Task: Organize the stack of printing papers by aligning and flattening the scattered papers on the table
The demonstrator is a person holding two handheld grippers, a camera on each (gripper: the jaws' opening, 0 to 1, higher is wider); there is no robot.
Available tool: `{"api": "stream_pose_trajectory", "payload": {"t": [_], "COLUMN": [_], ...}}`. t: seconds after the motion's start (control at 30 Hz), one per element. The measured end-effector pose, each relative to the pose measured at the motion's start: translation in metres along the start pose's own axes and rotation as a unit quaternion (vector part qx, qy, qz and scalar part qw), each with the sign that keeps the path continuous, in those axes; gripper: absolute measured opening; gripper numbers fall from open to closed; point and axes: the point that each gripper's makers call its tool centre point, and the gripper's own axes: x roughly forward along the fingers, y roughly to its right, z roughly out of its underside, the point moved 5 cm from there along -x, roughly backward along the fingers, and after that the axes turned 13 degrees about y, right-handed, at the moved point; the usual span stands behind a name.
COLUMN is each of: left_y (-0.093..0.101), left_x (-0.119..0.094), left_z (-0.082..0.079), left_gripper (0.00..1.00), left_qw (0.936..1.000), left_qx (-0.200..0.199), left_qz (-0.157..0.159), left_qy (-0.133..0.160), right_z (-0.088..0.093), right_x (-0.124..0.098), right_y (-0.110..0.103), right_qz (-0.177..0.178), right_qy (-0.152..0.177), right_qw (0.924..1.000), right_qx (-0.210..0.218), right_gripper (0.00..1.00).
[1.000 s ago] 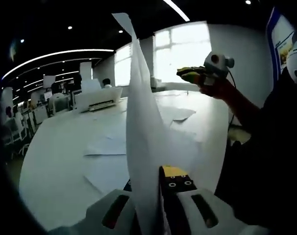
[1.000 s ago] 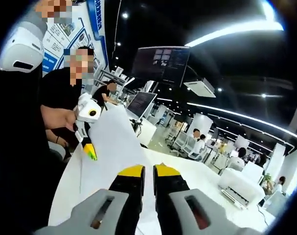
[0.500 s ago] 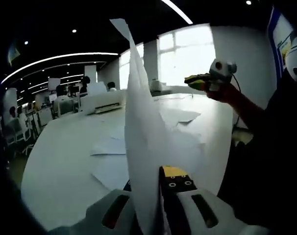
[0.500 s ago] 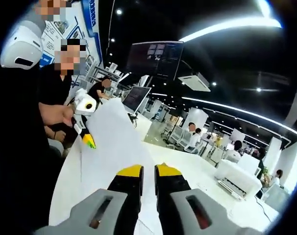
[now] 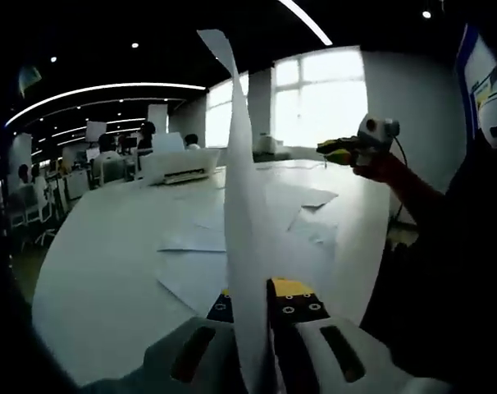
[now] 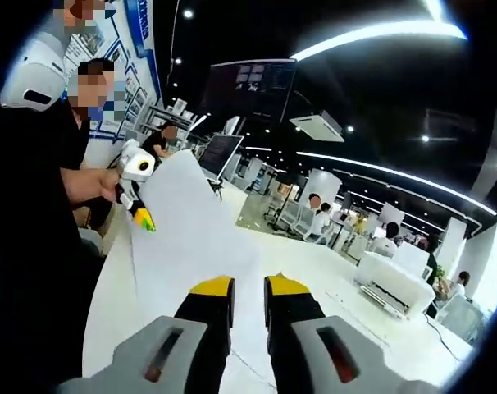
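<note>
A: What do you see from the left side first?

B: In the left gripper view, the white surface (image 5: 93,271) carries several loose papers (image 5: 201,240) lying flat and spread, not aligned. Far back on it stands a white printer (image 5: 179,167). I cannot see if it holds any paper.

A: And the left claw?

B: The left claw (image 5: 250,302) is clenched on one raised sheet (image 5: 244,205). The sheet stands up on its edge between the two jaws and rises high above the surface. In the right gripper view the same left claw (image 6: 142,220) holds this raised sheet (image 6: 191,238) at its left edge.

A: Where is the right claw?

B: In the left gripper view, the right claw (image 5: 335,150) is on the right, held by a hand (image 5: 378,167) above the far part of the surface, well apart from the raised sheet. In its own view, the right claw (image 6: 248,289) has a narrow gap between its yellow tips and grasps nothing. The sheet is just in front of it; I cannot tell if it touches.
</note>
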Motion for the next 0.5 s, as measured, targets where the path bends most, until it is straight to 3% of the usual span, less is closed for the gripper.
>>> {"api": "stream_pose_trajectory", "payload": {"t": [0.5], "left_y": [-0.014], "left_x": [-0.013], "left_z": [0.005], "left_gripper": [0.06], "left_qw": [0.9997], "left_qx": [-0.015], "left_qz": [-0.021], "left_qy": [0.003], "right_z": [0.019], "right_x": [-0.018], "right_y": [0.014], "right_qz": [0.046], "right_qy": [-0.028], "right_qw": [0.998], "right_qx": [0.034], "right_gripper": [0.13]}}
